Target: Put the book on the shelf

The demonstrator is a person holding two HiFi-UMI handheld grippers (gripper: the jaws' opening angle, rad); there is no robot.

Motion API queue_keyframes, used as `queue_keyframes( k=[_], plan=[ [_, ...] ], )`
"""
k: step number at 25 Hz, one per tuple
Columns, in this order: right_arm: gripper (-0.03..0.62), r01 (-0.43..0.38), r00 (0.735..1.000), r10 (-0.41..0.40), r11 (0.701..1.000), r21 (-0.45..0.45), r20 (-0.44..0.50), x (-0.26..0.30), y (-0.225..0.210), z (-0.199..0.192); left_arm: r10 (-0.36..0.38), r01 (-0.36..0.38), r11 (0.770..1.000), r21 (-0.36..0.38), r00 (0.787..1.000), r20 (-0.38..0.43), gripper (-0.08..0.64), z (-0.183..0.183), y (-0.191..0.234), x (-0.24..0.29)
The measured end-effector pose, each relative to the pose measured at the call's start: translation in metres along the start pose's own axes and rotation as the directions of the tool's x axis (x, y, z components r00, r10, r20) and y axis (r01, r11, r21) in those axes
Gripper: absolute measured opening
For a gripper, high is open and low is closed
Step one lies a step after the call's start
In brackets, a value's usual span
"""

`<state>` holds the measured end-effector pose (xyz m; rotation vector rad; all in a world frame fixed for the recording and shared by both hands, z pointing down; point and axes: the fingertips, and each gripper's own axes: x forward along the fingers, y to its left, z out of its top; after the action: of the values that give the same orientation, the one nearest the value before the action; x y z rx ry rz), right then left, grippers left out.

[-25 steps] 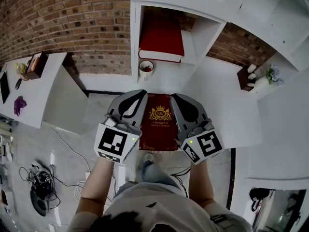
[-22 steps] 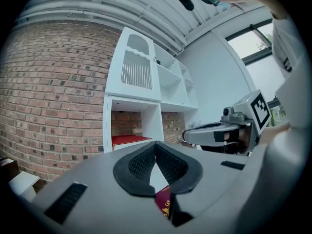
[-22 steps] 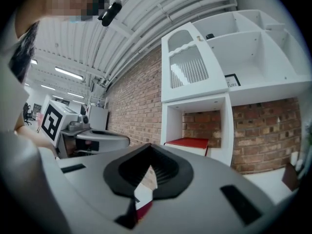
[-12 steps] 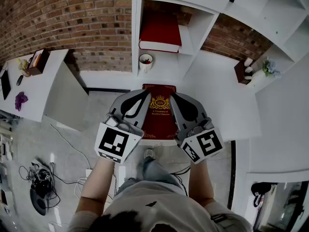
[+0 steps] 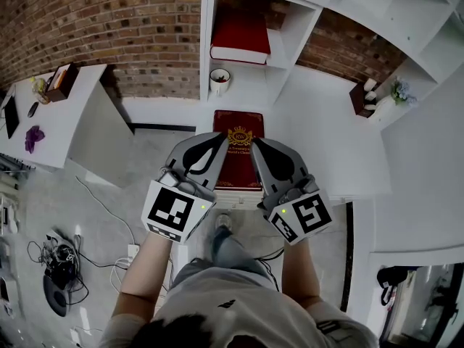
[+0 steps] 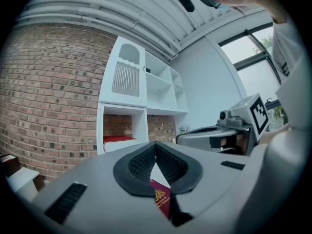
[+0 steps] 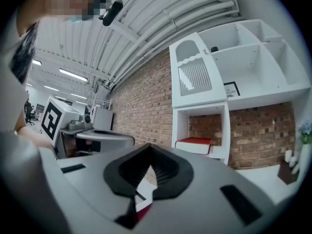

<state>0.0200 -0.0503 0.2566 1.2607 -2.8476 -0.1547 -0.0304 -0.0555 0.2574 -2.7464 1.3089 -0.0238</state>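
Your left tool and right tool each clamp the red book by an edge; carry it level toward the white shelf.

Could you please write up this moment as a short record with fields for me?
Held item: red book, flat, cover up
Left tool: shut on the book's left edge
Right tool: shut on its right edge
Shelf: white, ahead, against brick wall
Lower compartment: another red book, lying flat
Ledge beneath it: a cup
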Motion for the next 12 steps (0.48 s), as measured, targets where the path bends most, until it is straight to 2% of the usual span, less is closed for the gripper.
queue_keyframes(
  k=[12],
  plan=[
    [0.009,0.014,1.000,-0.014,1.000,-0.008,0.020,-0.030,0.014,0.008,-0.026,0.026,1.000,0.009,1.000,0.014,0.014,0.009,-0.030,-0.017]
  ],
)
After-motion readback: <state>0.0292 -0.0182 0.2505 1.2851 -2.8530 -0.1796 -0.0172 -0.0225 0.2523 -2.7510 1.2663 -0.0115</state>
